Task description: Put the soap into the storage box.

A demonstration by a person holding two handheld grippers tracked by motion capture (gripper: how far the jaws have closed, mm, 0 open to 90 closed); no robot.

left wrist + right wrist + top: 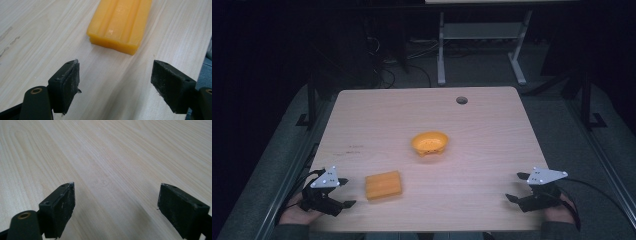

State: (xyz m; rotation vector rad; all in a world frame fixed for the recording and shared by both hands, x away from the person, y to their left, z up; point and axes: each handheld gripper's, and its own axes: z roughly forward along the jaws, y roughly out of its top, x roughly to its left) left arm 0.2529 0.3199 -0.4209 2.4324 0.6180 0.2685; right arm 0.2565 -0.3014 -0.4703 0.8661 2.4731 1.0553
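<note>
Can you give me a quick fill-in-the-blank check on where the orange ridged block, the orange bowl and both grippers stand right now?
1. The orange ridged block lies nearest the ____ gripper.
2. Both grippers' jaws are ____, holding nothing.
3. The orange bowl stands ____ from the block, farther up the light wooden table.
4. The right gripper points at bare ____.

Missing words: left; open; apart; wood

My pale wooden table (37,27) looks smooth and matt. The ridged orange plastic block (121,21) shines slightly; my left gripper (115,82) has scuffed matt black pads (71,82)
</note>
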